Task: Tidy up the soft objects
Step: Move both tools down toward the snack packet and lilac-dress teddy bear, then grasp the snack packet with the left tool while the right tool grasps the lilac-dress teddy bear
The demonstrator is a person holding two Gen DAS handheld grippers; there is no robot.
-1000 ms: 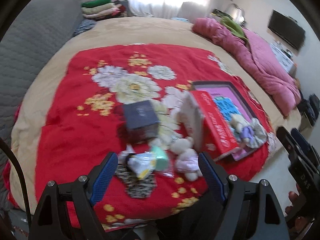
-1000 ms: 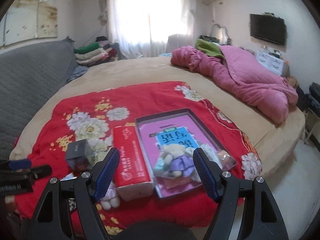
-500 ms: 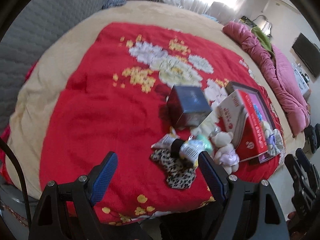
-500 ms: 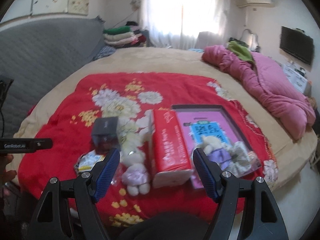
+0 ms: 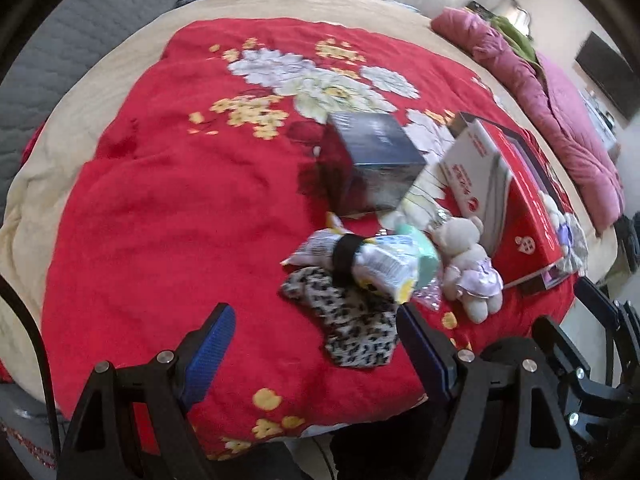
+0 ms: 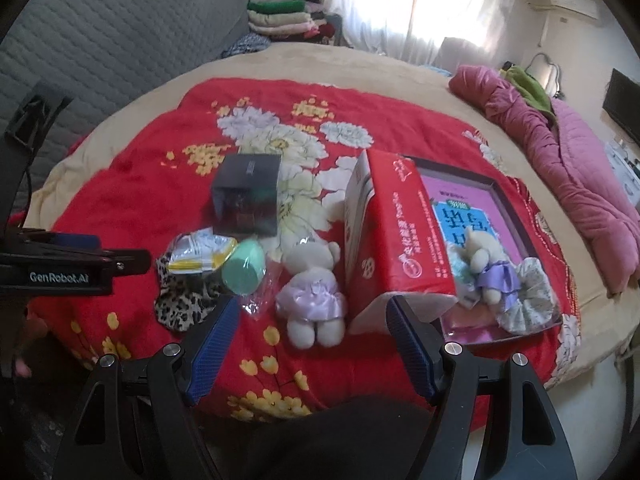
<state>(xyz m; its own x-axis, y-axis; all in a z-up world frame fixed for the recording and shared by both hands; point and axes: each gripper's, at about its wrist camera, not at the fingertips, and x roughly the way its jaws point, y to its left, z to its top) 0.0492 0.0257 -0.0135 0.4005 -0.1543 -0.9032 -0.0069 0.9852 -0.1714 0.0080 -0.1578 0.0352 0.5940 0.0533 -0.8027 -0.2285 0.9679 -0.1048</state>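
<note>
I am at the approach step: both claws hang released and empty over the near edge of the bed. My left claw [image 5: 314, 338] hovers above the leopard-print cloth [image 5: 352, 328]; my right claw [image 6: 312, 334] frames the loose plush bear [image 6: 312, 292]. Next, I judge, one claw must drop and close on a soft thing, then carry it to the tray [image 6: 516, 216] toward the bed's right edge, where another bear [image 6: 486, 264] lies. The red tissue box [image 6: 400, 232] stands between, and the dark cube box [image 6: 246, 196] crowds the pile.
</note>
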